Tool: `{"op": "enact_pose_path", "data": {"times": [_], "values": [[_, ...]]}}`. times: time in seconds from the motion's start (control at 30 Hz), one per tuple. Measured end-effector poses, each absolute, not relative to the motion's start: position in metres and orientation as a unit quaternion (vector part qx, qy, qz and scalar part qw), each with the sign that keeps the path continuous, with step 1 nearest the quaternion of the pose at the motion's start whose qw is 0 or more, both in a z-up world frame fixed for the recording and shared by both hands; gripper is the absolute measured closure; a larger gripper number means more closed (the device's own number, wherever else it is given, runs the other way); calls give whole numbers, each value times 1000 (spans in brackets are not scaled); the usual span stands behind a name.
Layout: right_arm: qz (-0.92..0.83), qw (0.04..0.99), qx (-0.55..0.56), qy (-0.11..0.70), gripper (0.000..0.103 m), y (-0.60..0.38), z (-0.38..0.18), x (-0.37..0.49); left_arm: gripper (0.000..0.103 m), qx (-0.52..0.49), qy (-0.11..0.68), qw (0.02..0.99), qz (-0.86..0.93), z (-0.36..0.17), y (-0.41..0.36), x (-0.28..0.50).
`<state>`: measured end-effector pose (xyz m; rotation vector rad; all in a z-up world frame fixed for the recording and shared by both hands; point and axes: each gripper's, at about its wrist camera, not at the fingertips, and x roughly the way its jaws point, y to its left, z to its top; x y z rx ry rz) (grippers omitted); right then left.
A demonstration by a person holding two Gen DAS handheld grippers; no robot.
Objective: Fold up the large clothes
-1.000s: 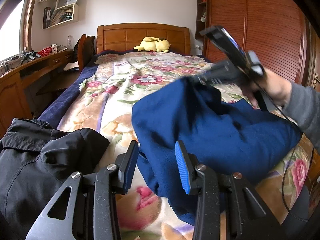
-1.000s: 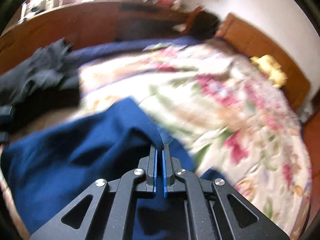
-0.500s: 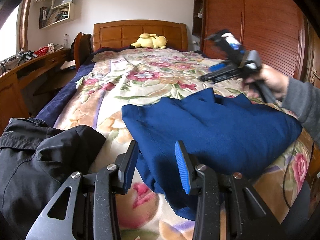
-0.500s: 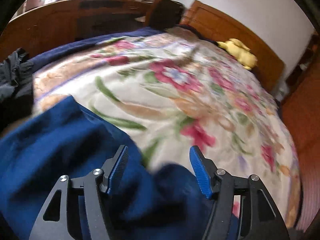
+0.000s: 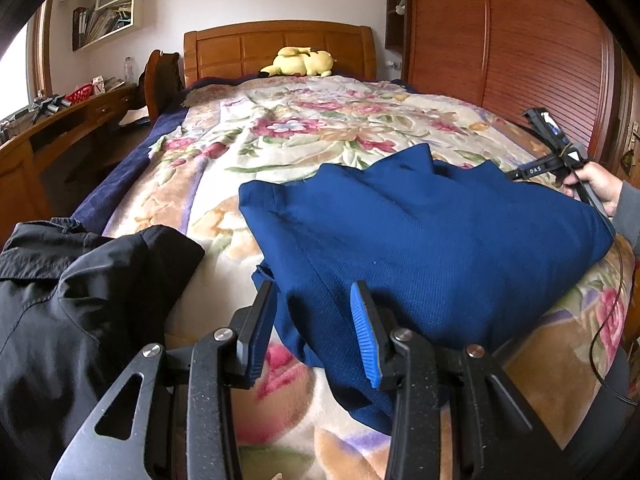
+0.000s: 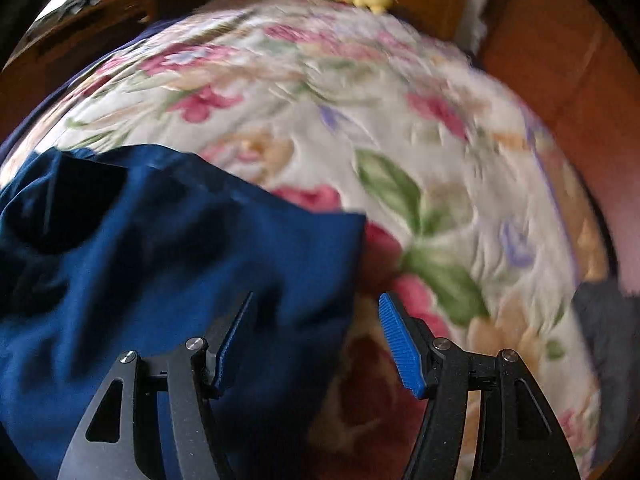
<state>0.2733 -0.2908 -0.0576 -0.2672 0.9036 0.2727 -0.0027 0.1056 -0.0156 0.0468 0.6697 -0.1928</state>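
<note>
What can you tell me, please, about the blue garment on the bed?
The blue garment is a large, deep-blue piece of finely textured knit-looking fabric, lying folded over and rumpled on the floral blanket near the foot of the bed. Its far edge rises in soft peaks; a seam runs down its near side. The open left gripper hovers at its near edge, the open right gripper at its right edge; neither grips it. It lies apart from the black jacket.
</note>
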Motion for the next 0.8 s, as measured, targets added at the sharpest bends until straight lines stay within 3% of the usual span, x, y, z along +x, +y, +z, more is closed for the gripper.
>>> {"op": "enact_pose_path", "data": {"times": [0.2, 0.3, 0.37, 0.53, 0.63, 0.8], "values": [[175, 873, -61, 452, 42, -299, -76, 318, 64, 22, 332, 939, -93, -20, 105, -4], [178, 880, -66, 437, 91, -301, -78, 319, 64, 17, 332, 938, -97, -22, 107, -3], [180, 890, -73, 413, 98, -300, -73, 315, 64, 15, 332, 938, -100, -21, 107, -2], [93, 936, -73, 333, 101, -322, -39, 292, 63, 12, 329, 939, -103, -18, 108, -3], [80, 923, -85, 368, 101, -325, -51, 307, 63, 11, 326, 940, -104, -14, 109, -6], [83, 930, -66, 353, 100, -332, -40, 297, 63, 5, 326, 939, -109, -8, 110, -16]]}}
